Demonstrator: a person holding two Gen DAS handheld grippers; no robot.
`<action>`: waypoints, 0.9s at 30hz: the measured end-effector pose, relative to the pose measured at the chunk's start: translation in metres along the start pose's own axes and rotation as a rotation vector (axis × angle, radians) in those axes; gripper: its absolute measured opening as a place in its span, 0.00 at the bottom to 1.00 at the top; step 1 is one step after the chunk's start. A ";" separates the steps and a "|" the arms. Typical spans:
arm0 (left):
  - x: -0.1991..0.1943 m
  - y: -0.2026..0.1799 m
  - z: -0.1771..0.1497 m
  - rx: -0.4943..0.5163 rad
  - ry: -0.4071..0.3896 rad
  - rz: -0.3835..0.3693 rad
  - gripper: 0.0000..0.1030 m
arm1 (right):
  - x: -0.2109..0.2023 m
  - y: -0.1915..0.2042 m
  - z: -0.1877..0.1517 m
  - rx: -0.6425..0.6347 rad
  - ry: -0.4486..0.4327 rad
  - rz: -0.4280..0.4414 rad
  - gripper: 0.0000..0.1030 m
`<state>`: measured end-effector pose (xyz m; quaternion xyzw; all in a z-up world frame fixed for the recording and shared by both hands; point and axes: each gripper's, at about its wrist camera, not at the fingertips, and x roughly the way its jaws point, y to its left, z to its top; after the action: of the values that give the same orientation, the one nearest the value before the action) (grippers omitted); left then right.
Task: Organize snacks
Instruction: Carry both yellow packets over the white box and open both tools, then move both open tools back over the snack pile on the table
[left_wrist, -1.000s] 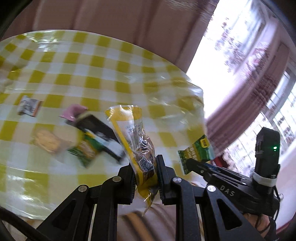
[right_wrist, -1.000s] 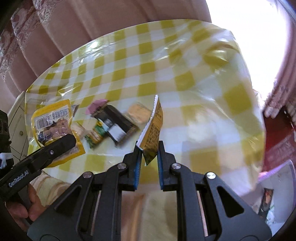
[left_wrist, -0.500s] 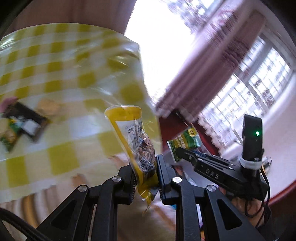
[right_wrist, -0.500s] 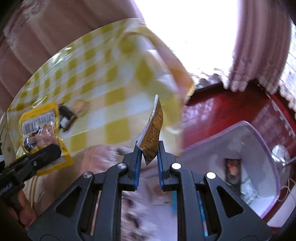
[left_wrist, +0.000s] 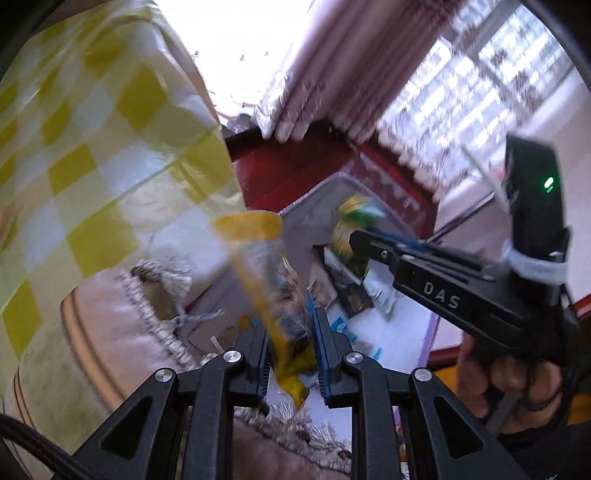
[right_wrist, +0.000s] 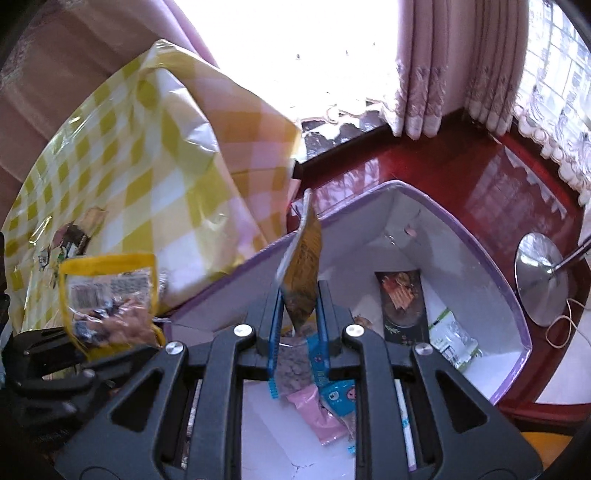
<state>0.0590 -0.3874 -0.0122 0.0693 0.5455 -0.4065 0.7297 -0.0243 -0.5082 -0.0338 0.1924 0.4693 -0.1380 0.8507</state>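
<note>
Yellow checked tablecloth (right_wrist: 122, 155) fills the ten o'clock side of the right wrist view. At eight o'clock the left gripper (right_wrist: 110, 332) pinches a yellow-edged clear snack packet (right_wrist: 107, 291). At centre the right gripper (right_wrist: 297, 314) clamps an orange snack packet (right_wrist: 304, 266) upright above the purple-rimmed white bin (right_wrist: 491, 266), where several packets lie at four o'clock.

A home living room is showing here: pink pleated curtains (right_wrist: 417, 70) are hanging at the upper right, polished red wood flooring (right_wrist: 491, 177) is gleaming, and a yellow checked cloth (right_wrist: 122, 155) is covering the desk at left.
</note>
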 end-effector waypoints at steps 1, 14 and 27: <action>0.003 -0.003 0.001 0.009 0.005 0.008 0.23 | -0.001 -0.001 0.000 0.002 0.000 0.002 0.21; -0.015 0.022 0.001 -0.104 -0.072 -0.007 0.53 | -0.007 0.000 -0.002 0.002 -0.013 -0.005 0.47; -0.057 0.069 -0.012 -0.252 -0.221 0.060 0.58 | -0.009 0.045 -0.005 -0.105 -0.017 0.010 0.56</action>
<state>0.0917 -0.3061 0.0076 -0.0515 0.5062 -0.3179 0.8000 -0.0140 -0.4659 -0.0193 0.1485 0.4675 -0.1103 0.8644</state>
